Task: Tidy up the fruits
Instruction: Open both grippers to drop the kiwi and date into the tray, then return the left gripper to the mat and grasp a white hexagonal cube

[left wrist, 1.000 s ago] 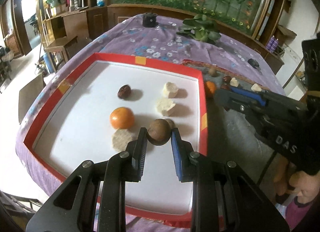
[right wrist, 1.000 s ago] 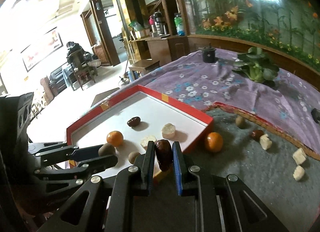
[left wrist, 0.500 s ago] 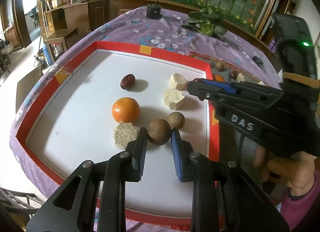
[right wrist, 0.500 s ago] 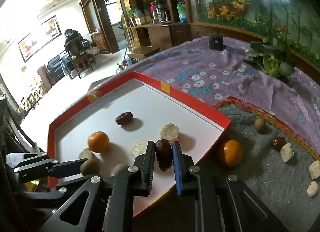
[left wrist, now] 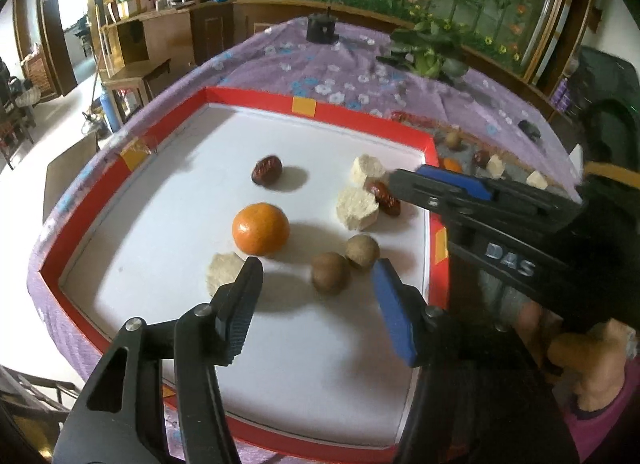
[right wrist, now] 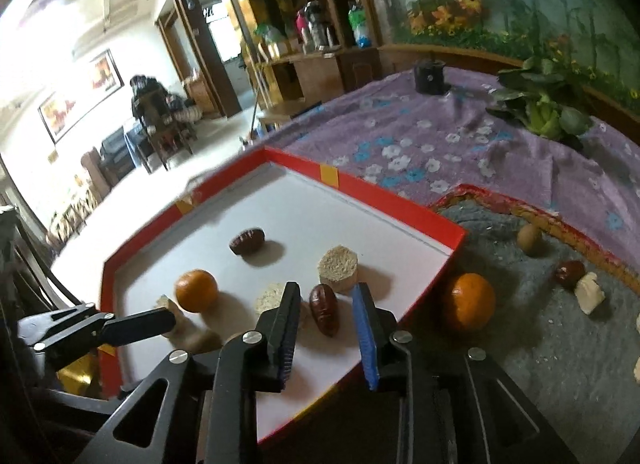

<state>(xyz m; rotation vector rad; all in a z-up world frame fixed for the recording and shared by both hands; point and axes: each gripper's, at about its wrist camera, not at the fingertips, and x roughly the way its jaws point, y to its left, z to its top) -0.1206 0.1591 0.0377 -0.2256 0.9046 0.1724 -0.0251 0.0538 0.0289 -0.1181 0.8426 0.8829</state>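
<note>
A red-rimmed white tray holds an orange, a dark date, pale cut chunks and two brown round fruits. My left gripper is open; the larger brown fruit lies on the tray between its spread fingers. My right gripper is open over the tray's right side, and a dark red date lies on the tray between its fingers. The same date shows in the left wrist view at the right gripper's tip.
To the tray's right, a grey mat holds an orange, a brown fruit, a date and pale chunks. A purple flowered cloth covers the table, with a leafy plant and a black object at the back.
Both grippers have opened. The left let go of the brown fruit and the right let go of the dark date; both now rest on the tray.
</note>
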